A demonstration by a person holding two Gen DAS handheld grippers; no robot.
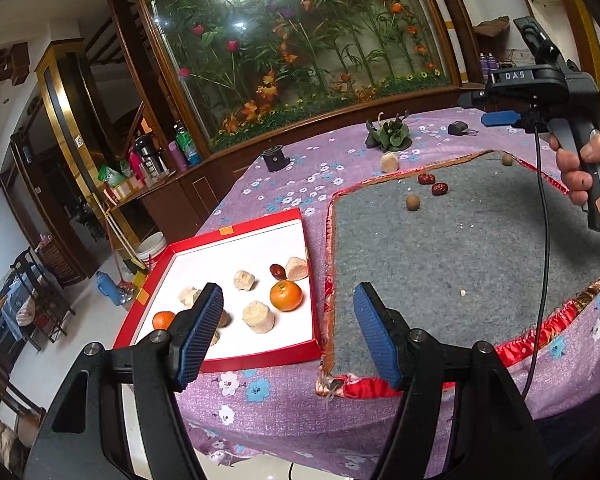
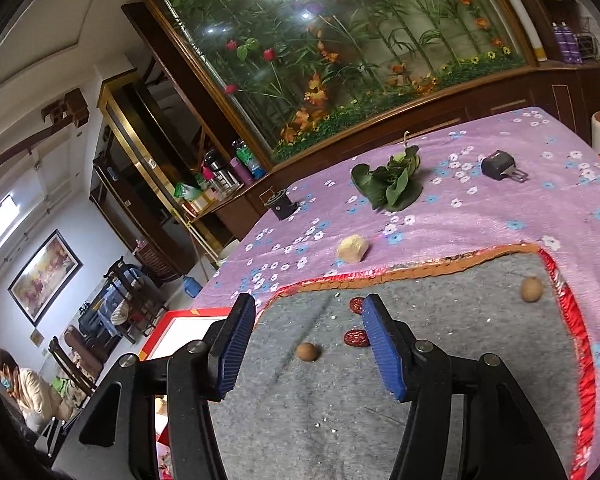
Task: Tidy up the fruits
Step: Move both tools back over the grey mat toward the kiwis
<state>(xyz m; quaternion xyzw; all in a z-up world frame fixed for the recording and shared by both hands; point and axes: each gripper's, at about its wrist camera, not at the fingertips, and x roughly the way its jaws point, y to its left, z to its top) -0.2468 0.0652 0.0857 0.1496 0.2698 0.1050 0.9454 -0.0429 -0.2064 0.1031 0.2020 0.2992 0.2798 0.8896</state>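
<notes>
The left tongs (image 1: 290,338) gape wide at the bottom of the frame, holding nothing. Behind them, lower left, a red tray (image 1: 260,358) with a white floor holds two oranges (image 1: 286,296), a red date (image 1: 276,271) and several pale chunks (image 1: 258,317). To its right a grey mat (image 1: 460,264) carries two red dates (image 1: 426,179) and two small brown round fruits (image 1: 413,202). At upper right a hand (image 1: 580,172) grips the right tongs (image 1: 484,110) above the purple flowered tabletop (image 1: 284,408).

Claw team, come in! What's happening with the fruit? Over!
Left claw and right claw open, empty. Two oranges already in red tray; two red dates, two longans wait on grey mat. Path clear.
</notes>
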